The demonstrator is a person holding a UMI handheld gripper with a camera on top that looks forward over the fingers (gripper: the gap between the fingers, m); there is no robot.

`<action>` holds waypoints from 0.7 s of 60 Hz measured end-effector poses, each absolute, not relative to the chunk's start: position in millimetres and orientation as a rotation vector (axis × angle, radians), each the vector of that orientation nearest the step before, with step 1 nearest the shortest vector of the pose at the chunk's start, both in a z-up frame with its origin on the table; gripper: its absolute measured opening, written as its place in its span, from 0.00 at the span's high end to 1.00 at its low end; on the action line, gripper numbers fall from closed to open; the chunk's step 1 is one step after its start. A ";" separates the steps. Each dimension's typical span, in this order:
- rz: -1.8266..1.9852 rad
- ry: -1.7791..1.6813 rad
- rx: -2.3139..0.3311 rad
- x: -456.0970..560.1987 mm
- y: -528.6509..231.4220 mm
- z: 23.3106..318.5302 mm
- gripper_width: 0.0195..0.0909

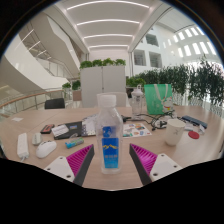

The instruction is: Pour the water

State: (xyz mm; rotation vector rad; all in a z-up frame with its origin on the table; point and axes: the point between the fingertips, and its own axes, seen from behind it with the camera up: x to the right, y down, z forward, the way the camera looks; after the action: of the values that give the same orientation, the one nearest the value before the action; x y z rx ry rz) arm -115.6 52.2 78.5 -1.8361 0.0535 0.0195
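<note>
A clear plastic water bottle [110,135] with a white cap and a blue label stands upright on the wooden table [110,178]. It is between my gripper's [111,163] two fingers, with a visible gap to the pink pad [80,158] on the left and to the pink pad [144,158] on the right. The gripper is open and the bottle rests on the table by itself. A white cup [175,131] stands on the table beyond the right finger.
A green translucent container [157,98] stands behind the bottle to the right. White gadgets [46,149] and a small cyan item [73,143] lie left of the fingers. Papers and small clutter [135,128] cover the table's middle. Potted plants [185,80] line the back.
</note>
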 end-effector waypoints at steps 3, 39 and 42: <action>-0.004 0.048 -1.814 -117.1 74.3 80.1 0.14; 0.431 0.167 -1.925 -138.8 141.9 96.4 0.73; 0.553 0.260 -1.906 -138.8 144.8 114.9 0.73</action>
State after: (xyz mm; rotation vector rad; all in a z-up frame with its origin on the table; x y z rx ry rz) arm -138.8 144.8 114.9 -1.9065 0.2601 0.5525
